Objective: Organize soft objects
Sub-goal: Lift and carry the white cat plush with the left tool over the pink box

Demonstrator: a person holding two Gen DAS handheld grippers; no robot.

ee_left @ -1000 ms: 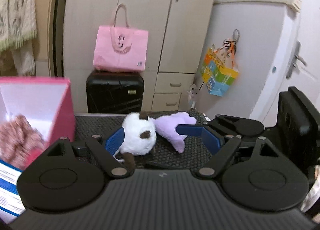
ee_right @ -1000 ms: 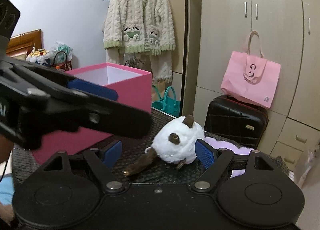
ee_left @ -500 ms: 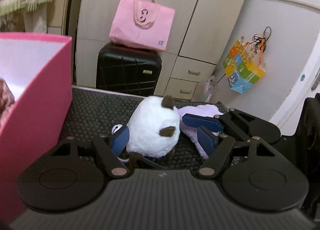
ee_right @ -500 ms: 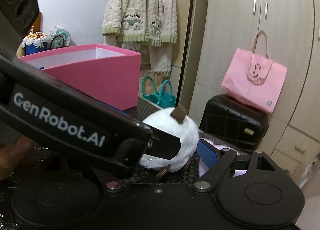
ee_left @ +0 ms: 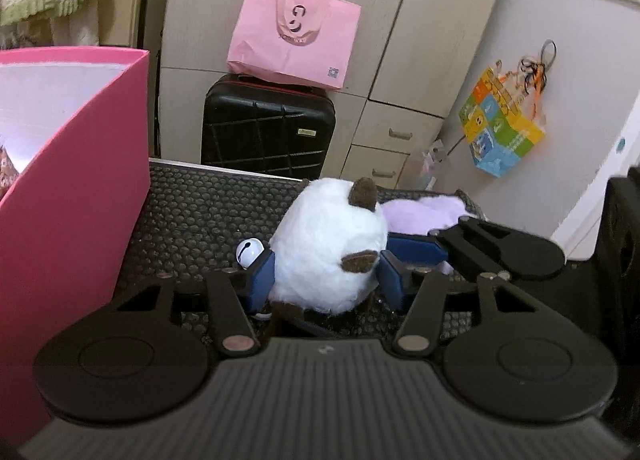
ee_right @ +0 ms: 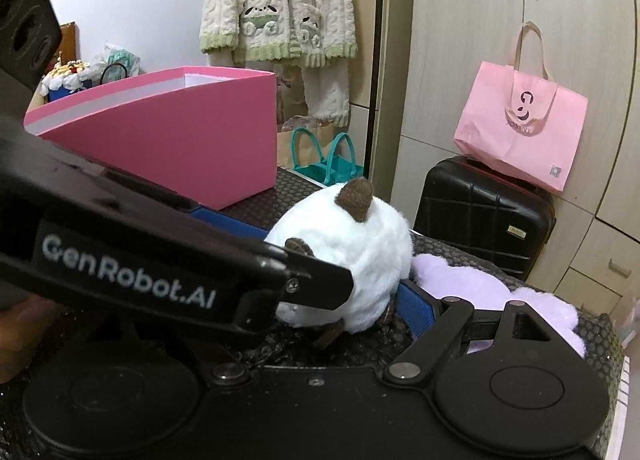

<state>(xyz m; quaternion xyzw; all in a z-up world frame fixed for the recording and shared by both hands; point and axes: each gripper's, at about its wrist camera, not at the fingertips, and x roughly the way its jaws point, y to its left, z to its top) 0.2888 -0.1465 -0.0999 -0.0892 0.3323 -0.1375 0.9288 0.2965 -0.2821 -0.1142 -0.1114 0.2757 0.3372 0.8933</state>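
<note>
Jaws of the left gripper (ee_left: 326, 274), wide a second ago, are closing on the white plush (ee_left: 332, 244), pads touching its sides, ready for lifting toward the pink box (ee_left: 72, 196); the right gripper (ee_right: 344, 300) stays spread beside it.

I see a bench (ee_left: 208, 212) covered in black bumpy rubber matting. On it stand a tall pink cardboard box (ee_left: 76, 196) at left, a round white plush with brown ears (ee_left: 328, 248), and behind it a flat lilac plush (ee_left: 420, 212).

White plush toy (ee_left: 328, 248) with brown ears, lilac plush (ee_left: 420, 210), pink box (ee_left: 76, 196).
</note>
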